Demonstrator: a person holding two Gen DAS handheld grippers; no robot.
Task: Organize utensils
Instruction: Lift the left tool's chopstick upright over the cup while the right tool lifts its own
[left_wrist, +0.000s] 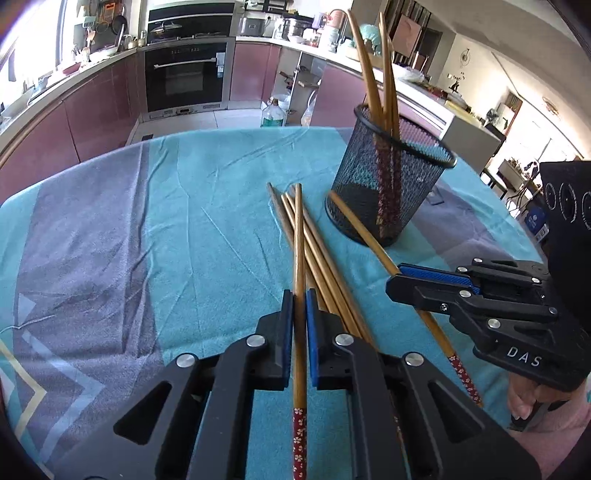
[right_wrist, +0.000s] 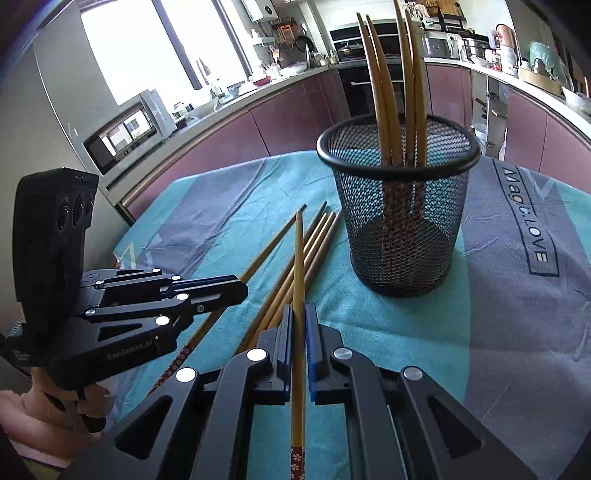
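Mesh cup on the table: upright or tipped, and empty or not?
Upright and not empty. The black mesh cup stands on its base on the teal cloth, rim up, with wooden chopsticks sticking up out of it.

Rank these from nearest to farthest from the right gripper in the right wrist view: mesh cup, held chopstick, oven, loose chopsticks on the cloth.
From the right gripper:
1. Held chopstick, clamped between its fingers.
2. Loose chopsticks, on the cloth just ahead, slightly left.
3. Mesh cup, ahead to the right.
4. Oven, far back against the kitchen wall.
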